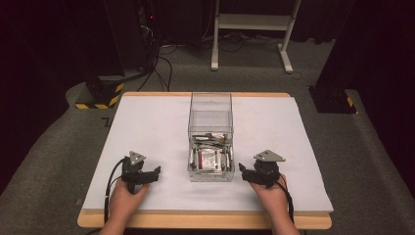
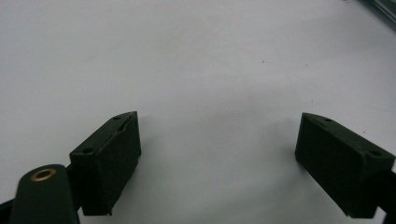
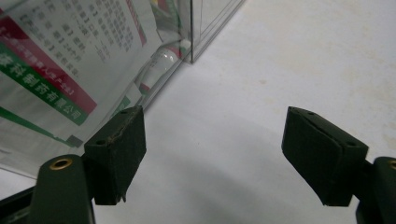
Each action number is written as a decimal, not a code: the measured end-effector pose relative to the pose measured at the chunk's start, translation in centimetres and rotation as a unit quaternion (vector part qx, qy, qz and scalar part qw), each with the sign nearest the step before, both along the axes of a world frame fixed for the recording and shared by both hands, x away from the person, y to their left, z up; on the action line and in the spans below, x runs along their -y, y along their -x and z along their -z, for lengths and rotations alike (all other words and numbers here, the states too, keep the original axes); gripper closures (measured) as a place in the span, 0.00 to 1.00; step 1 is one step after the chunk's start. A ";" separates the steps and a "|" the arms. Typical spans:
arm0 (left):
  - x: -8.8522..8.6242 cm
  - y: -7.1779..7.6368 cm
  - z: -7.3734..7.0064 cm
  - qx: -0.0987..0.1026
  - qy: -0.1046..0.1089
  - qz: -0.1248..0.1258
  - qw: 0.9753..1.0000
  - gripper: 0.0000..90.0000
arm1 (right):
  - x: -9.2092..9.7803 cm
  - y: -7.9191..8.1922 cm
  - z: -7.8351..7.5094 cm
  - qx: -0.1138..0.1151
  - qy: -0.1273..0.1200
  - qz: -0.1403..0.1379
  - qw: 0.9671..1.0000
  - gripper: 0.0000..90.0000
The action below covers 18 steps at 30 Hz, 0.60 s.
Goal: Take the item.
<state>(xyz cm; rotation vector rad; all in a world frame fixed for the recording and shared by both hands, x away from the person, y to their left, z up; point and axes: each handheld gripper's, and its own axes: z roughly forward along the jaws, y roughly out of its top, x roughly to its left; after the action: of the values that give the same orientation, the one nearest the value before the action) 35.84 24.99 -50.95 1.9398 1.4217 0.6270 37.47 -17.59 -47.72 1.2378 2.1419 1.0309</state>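
A clear plastic box [image 1: 210, 137] stands in the middle of the white table [image 1: 147, 122], holding several printed packets [image 1: 209, 157] in white, red and green. My left gripper [image 1: 155, 172] rests on the table to the box's left, open, with nothing between its jaws [image 2: 217, 156]. My right gripper [image 1: 242, 171] sits just right of the box's near corner, open and empty [image 3: 212, 156]. In the right gripper view the box wall [image 3: 187, 51] and the packets [image 3: 56, 60] behind it stand close at the left.
A white frame stand [image 1: 252, 29] and cables [image 1: 161, 63] lie on the grey floor beyond the table. Black bases with yellow stripes [image 1: 100, 95] sit at the far left and far right. White surface spreads on both sides of the box.
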 end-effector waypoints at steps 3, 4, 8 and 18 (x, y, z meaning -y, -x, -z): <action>0.0 0.0 0.0 0.000 0.000 0.000 1.000 0.16 | 0.0 0.1 -0.2 0.005 -0.002 0.001 1.000 0.25; 0.0 0.0 0.0 0.000 0.000 -0.001 1.000 0.16 | -0.1 0.1 -0.3 0.009 -0.003 -0.002 1.000 0.25; 0.0 0.0 0.0 0.000 0.000 0.000 1.000 0.16 | -0.1 0.0 -0.5 0.010 -0.002 -0.007 1.000 0.24; 0.0 0.0 0.0 0.000 0.001 -0.001 1.000 0.16 | 0.0 0.3 -1.4 0.024 -0.009 -0.003 1.000 0.24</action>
<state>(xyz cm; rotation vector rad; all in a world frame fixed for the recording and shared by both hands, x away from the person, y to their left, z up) 35.84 24.98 -50.95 1.9383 1.4230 0.6266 37.13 -17.62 -46.35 1.2029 2.1055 1.0728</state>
